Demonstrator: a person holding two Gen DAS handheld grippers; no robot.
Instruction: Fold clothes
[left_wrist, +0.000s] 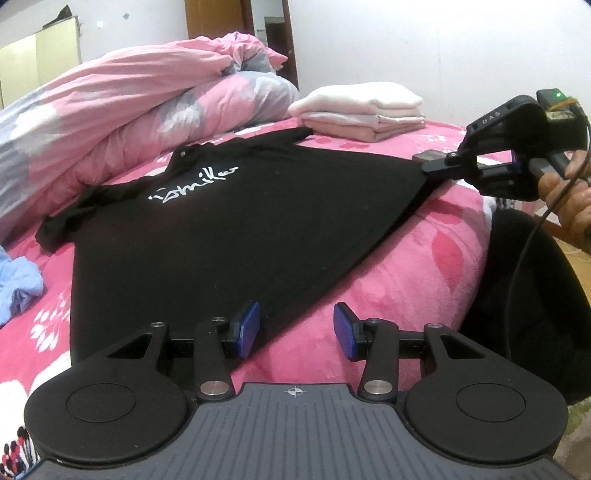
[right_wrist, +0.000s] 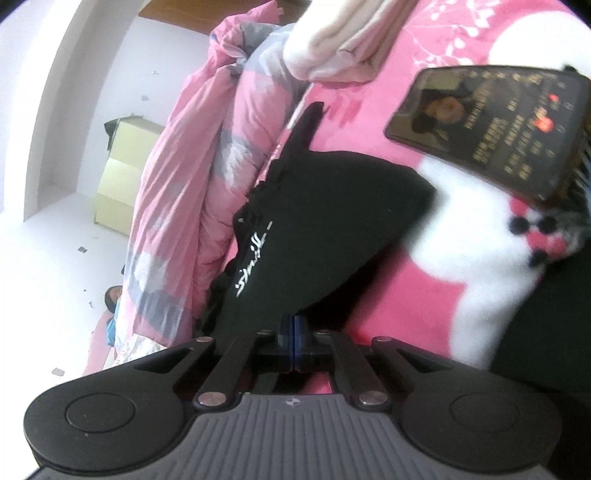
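The black T-shirt (left_wrist: 229, 229) lies spread flat on the pink bed (left_wrist: 424, 266), white lettering up, collar toward the rumpled quilt (left_wrist: 122, 110). The right gripper (right_wrist: 294, 332) has its fingers clamped on the shirt's hem corner, cloth pinched between the blue pads. The left gripper (left_wrist: 295, 328) hovers at the near hem with fingers parted; the left one sits over the black cloth, the right one over bare bedding. Folded clothes (left_wrist: 362, 110) sit stacked beyond.

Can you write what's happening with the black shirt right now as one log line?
step: grabbing hem | right gripper: shut on shirt corner | left gripper: open at hem, not gripping | shirt: flat on bed
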